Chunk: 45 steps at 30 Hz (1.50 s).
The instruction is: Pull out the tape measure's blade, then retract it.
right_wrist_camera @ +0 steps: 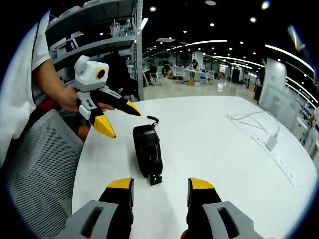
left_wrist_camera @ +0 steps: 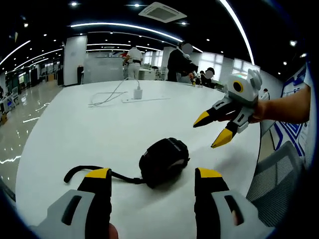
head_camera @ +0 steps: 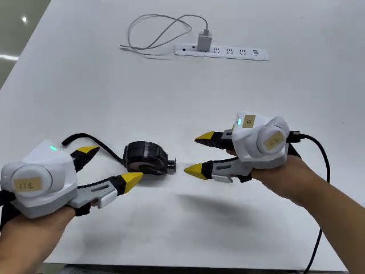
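A black tape measure (head_camera: 146,157) is seen lying on the white table (head_camera: 114,85), between the two grippers and touched by neither. The left gripper (head_camera: 111,165) is held with its yellow-tipped jaws spread wide, the case lying just ahead of the tips. The right gripper (head_camera: 199,153) is likewise held agape, and its tips are pointed at the blade hook (head_camera: 170,166), which sits at the mouth of the case with no blade drawn out. In the head view a black wrist strap (head_camera: 85,138) is shown curving away from the case towards the left gripper, and at the far side of the table a white power strip (head_camera: 228,52) is shown with a charger (head_camera: 205,41) plugged in and a white cable (head_camera: 154,31) looped beside it. From the right gripper view the hook end is presented facing the camera, whereas in the left gripper view the rounded back of the case and the strap are presented. Shelving (right_wrist_camera: 94,30) and a grey mesh chair (right_wrist_camera: 40,164) are shown in the right gripper view; people standing behind the table are shown in the left gripper view.
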{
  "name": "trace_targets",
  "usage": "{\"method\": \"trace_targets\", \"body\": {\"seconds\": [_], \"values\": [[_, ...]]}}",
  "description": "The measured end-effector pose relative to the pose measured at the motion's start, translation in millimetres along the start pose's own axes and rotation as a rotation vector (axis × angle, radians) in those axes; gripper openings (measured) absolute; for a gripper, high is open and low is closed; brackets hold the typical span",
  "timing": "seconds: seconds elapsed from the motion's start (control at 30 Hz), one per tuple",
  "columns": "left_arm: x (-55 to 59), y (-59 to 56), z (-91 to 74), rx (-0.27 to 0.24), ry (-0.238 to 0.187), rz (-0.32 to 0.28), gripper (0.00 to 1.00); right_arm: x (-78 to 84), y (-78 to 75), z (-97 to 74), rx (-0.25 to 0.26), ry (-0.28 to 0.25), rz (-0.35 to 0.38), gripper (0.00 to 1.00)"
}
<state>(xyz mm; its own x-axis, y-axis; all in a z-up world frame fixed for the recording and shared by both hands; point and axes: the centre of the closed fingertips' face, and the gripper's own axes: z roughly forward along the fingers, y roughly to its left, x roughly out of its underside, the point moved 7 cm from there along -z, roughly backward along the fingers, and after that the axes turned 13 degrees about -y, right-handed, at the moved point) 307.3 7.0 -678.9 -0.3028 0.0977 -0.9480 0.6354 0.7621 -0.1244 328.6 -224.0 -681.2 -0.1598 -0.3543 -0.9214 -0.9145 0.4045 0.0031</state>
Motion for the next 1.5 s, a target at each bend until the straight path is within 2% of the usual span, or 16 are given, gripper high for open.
{"method": "trace_targets", "body": {"seconds": [0.2,0.37,0.57,0.63,0.83,1.1,1.5], "values": [[-3.0,4.8,-12.2,0.025,0.004,0.030,0.66,-0.5,2.6,-14.6,0.031,-0.009,0.018,0.42],[-4.0,3.8,-20.2,0.062,0.013,0.069,0.69,4.9,6.5,-28.5,0.057,0.000,0.029,0.45],[-3.4,3.5,-27.8,0.082,0.028,0.089,0.71,10.4,9.2,-46.9,0.093,0.010,0.035,0.49],[-2.8,3.8,-30.6,0.088,0.027,0.089,0.72,12.2,8.4,-52.6,0.113,0.006,0.044,0.52],[2.9,5.6,-38.1,0.100,0.052,0.096,0.78,18.0,15.0,-66.4,0.133,0.012,0.057,0.56],[11.0,4.6,-47.7,0.121,0.082,0.099,0.80,30.2,23.9,-81.7,0.152,0.020,0.100,0.64],[15.5,3.9,-59.3,0.146,0.102,0.096,0.87,34.1,38.3,-99.3,0.177,0.022,0.118,0.73]]}}
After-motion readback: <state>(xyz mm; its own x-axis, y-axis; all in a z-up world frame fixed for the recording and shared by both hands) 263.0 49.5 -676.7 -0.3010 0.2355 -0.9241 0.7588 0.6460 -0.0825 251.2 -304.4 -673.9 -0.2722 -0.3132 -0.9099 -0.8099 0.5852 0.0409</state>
